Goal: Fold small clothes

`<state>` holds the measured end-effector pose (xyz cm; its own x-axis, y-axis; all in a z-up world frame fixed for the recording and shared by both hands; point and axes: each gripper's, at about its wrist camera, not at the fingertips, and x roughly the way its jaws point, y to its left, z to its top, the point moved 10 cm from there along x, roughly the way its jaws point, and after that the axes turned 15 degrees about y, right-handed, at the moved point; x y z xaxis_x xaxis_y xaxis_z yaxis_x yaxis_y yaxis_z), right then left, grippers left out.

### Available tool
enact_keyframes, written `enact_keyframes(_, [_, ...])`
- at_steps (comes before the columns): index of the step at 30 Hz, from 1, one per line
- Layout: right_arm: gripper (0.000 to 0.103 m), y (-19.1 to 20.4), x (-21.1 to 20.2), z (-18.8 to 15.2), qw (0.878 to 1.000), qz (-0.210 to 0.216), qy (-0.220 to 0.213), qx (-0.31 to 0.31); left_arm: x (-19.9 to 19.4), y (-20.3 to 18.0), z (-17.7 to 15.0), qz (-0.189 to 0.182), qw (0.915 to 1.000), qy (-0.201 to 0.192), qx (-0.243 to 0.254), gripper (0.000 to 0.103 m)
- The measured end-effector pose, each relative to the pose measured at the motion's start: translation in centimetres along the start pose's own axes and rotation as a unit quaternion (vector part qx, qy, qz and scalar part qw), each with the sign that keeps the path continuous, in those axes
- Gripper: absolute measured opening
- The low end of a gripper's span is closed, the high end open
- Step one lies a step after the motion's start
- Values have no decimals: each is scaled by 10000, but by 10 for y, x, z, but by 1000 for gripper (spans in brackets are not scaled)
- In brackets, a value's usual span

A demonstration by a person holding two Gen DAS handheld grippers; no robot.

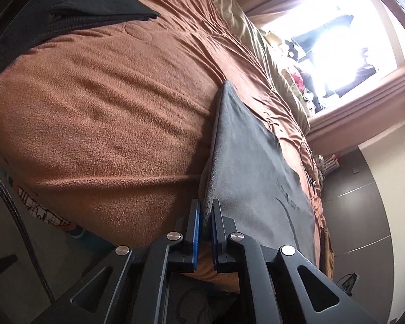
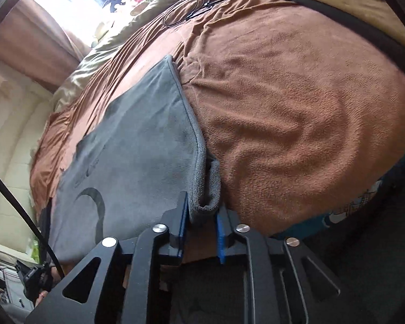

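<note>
Left gripper (image 1: 205, 210) clamped on the near edge of the grey garment (image 1: 245, 156), which lies flat on the brown fleece blanket (image 1: 108, 113) ahead. Right gripper (image 2: 202, 216) jaws apart, the garment's rolled hem (image 2: 206, 189) loose between them. Black folded clothing (image 1: 75, 8) far ahead-left of left gripper; black cable (image 2: 186, 10) far ahead of right gripper.

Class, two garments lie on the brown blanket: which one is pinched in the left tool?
The grey garment, its folded edge clamped in the left tool. The black garment lies apart at the far corner of the brown blanket, untouched.
</note>
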<state>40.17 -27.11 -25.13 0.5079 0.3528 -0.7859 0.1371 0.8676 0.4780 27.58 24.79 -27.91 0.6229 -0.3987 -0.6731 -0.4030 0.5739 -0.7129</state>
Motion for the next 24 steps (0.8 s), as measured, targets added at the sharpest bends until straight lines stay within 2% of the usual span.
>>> enact_keyframes(2, [51, 6, -14, 0, 9996, -176, -164, -130, 3, 4, -1, -40, 10000, 18, -68, 8])
enact_keyframes(3, [51, 11, -21, 1, 9992, -257, -247, -191, 4, 5, -2, -97, 9999, 32, -80, 12])
enact_keyframes(6, [51, 35, -32, -1, 9975, -355, -346, -508, 6, 7, -4, -162, 9998, 12, -80, 43])
enact_keyframes(7, [51, 45, -34, -2, 9964, -421, -362, -636, 6, 7, -4, -210, 9997, -22, -83, 46])
enact_keyframes(10, [51, 74, -31, -9, 9922, -619, -372, -1012, 8, 7, -7, -355, 9993, -48, -114, 46])
enact_keyframes(16, [50, 122, -11, -26, 9847, -559, -169, -1640, 11, 8, -12, -699, 9972, -81, -264, 46])
enact_keyframes(20, [39, 153, 8, -35, 9794, -505, 25, -1956, 13, 6, -14, -869, 9957, -72, -318, 46])
enact_keyframes(24, [31, 174, 37, -39, 9726, -534, 238, -2248, 16, 3, -11, -845, 9959, -126, -305, 45])
